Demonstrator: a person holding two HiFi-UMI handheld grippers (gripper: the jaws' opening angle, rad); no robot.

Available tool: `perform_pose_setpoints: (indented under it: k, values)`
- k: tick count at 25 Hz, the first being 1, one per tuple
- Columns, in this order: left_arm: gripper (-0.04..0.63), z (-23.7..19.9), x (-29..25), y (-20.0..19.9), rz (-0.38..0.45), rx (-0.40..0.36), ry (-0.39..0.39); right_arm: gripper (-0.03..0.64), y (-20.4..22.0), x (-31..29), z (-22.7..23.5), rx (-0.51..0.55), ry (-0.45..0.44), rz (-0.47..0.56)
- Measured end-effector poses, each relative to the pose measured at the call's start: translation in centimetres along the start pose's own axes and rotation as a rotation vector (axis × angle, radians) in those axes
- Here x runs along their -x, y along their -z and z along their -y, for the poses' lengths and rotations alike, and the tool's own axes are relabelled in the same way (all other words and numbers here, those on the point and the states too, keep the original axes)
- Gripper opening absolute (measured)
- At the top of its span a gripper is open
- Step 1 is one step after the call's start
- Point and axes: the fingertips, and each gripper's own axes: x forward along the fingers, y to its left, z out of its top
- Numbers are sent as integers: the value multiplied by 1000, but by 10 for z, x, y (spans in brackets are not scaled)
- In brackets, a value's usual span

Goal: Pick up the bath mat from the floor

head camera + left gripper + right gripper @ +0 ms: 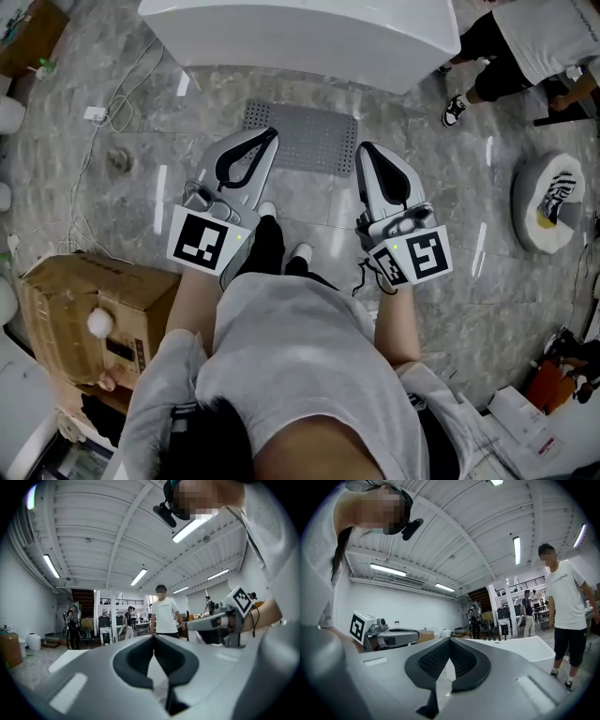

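Glossy grey marbled floor [450, 281] runs under a smooth white tub [300, 42], which is cut off at the top edge. Flat before it lies the mat [309, 141], a grey rectangle with a fine dotted texture, its sides partly covered by the gripper tips. The left gripper [271, 136] and right gripper [363, 149] are both closed on nothing, their ribbed dark pads meeting. A cardboard box [89, 300] and a white cable [108, 117] lie to the left.
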Motion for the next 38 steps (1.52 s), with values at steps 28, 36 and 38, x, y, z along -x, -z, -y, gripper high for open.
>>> perform_pose_setpoints:
  k: [28, 36, 38]
  values:
    - [0, -142, -75, 48, -29, 38, 128, 0, 22, -145, 28, -34, 129, -46]
    - [0, -151, -87, 55, -31, 51, 141, 0, 26, -154, 38, -34, 144, -71]
    - [0, -151, -91, 57, -35, 52, 140, 0, 26, -155, 43, -35, 143, -73]
